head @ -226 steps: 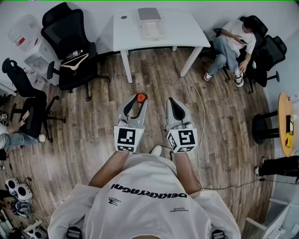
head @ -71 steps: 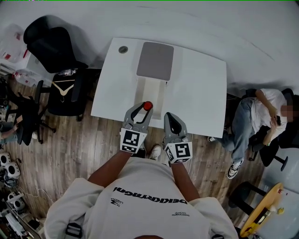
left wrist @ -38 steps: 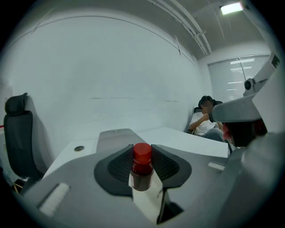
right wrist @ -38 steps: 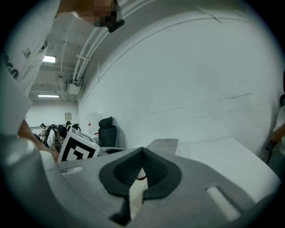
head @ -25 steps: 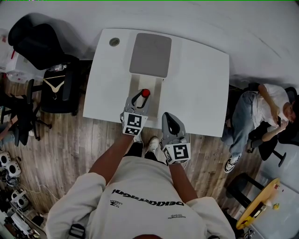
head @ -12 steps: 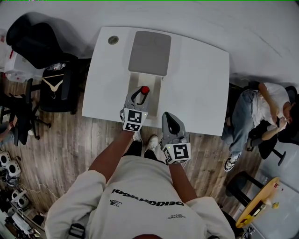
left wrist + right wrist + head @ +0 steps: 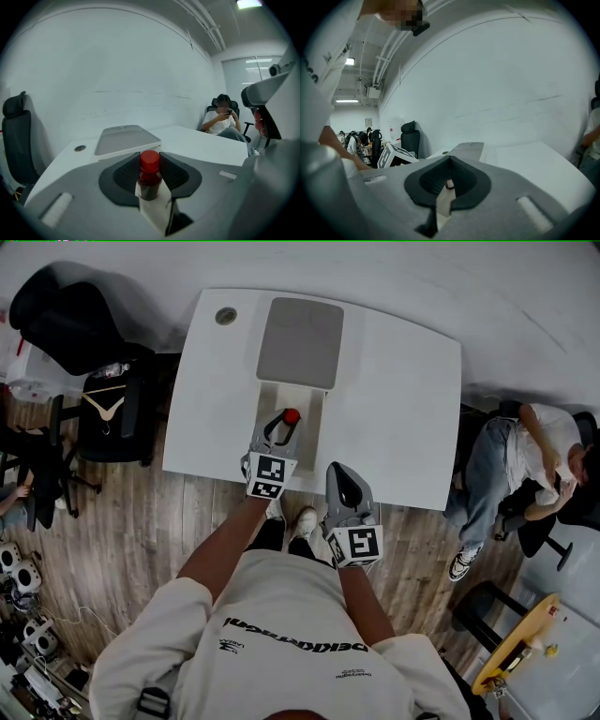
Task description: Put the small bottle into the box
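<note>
The left claw is clenched on a small dark bottle with a red screw cap. Its ribbed black pads press on the bottle from both sides, and the bottle stands upright with its cap just past the tips. Directly beneath this claw lies an open white rectangular box on the white desk. The box's flat grey lid is folded back just ahead of the claw. The bottle sits over the box's opening, but from above it is hard to tell whether its base touches the box floor. To the right of the left claw and drawn back from it, the right claw is closed on nothing, at the desk's near edge.
</note>
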